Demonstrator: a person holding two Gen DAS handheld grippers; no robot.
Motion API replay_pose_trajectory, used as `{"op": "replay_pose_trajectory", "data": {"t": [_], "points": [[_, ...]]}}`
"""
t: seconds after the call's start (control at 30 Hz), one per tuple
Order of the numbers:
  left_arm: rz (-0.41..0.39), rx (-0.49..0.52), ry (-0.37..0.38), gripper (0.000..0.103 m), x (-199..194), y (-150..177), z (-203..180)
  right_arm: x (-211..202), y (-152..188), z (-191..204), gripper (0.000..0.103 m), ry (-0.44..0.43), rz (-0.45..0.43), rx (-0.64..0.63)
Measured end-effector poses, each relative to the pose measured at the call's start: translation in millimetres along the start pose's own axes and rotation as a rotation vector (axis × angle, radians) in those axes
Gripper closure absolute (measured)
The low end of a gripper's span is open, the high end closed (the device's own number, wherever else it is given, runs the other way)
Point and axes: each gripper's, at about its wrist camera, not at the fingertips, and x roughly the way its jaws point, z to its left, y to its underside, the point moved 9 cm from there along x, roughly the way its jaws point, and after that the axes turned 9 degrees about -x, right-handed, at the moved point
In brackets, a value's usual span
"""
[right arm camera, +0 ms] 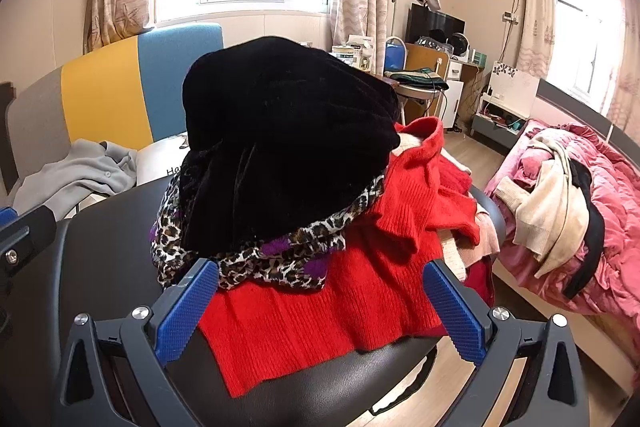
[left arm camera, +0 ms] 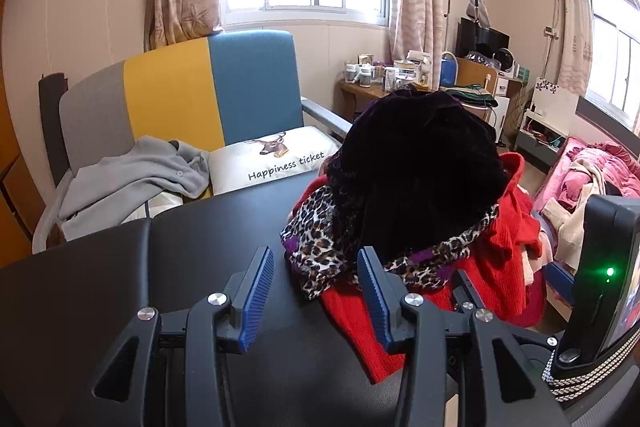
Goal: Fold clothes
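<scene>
Heap of unfolded clothes sits on the dark grey matte table point(right arm camera: 112, 227), toward its 3 o'clock side in both wrist views. Top layer is a black velvet garment point(right arm camera: 280, 139) bunched into a dome, under it a leopard-print fabric with purple patches point(right arm camera: 276, 263), bottom a red ribbed knit sweater point(right arm camera: 320, 315) spilling toward the near table edge at 6 o'clock, with pale pink and cream knits point(right arm camera: 476, 235) tucked at 3 o'clock of the heap. None of it shows a flat crease or neat stack

Left gripper point(left arm camera: 316, 291), blue ribbed pads spread apart, holds nothing; it hovers low over the table with the leopard hem just ahead at 12 o'clock and the red sweater by its right pad. Right gripper point(right arm camera: 324, 311), jaws spread wide, nothing pinched, red sweater hem lies between the pads but not clamped

Step, as a judgement: both claws line up on the heap for a pick, likely pulling one garment off. That calls for closing on a single layer only, lifting it free of the heap, then spreading it on the bare table at 9 o'clock. Risk: layers overlap, so a grab may drag two

Off-task: grey fleece garment point(left arm camera: 132, 179) on the grey-yellow-blue sofa point(left arm camera: 168, 87) at 10 o'clock, white deer-print cushion point(left arm camera: 272, 155) beside it, pink bed with clothes point(right arm camera: 568, 195) at 3 o'clock
</scene>
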Motion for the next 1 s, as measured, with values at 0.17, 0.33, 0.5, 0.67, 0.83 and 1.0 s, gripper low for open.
{"op": "replay_pose_trajectory", "data": {"t": [0.17, 0.33, 0.5, 0.67, 0.83, 1.0], "points": [[0.002, -0.021, 0.006, 0.057, -0.3, 4.9, 6.2, 3.8, 1.9, 0.9, 0.000, -0.012, 0.029, 0.002], [0.125, -0.029, 0.034, 0.052, 24.7, 34.3, 28.2, 8.3, 18.6, 11.9, 0.000, -0.089, 0.026, 0.008], [0.279, -0.102, 0.060, 0.052, 56.6, 86.3, 65.8, 8.6, 21.9, 20.8, 0.000, -0.174, 0.001, 0.005], [0.340, -0.082, -0.086, 0.052, 73.0, 135.9, 115.3, 11.7, 16.9, 25.4, 0.000, -0.256, 0.011, 0.011], [0.414, -0.126, -0.127, 0.052, 87.2, 172.4, 151.3, 16.2, 14.5, 24.8, 0.000, -0.193, 0.006, -0.044], [0.420, -0.105, -0.156, 0.052, 94.2, 188.4, 164.8, 19.6, 10.5, 24.4, 0.000, -0.181, -0.004, -0.090]]}}
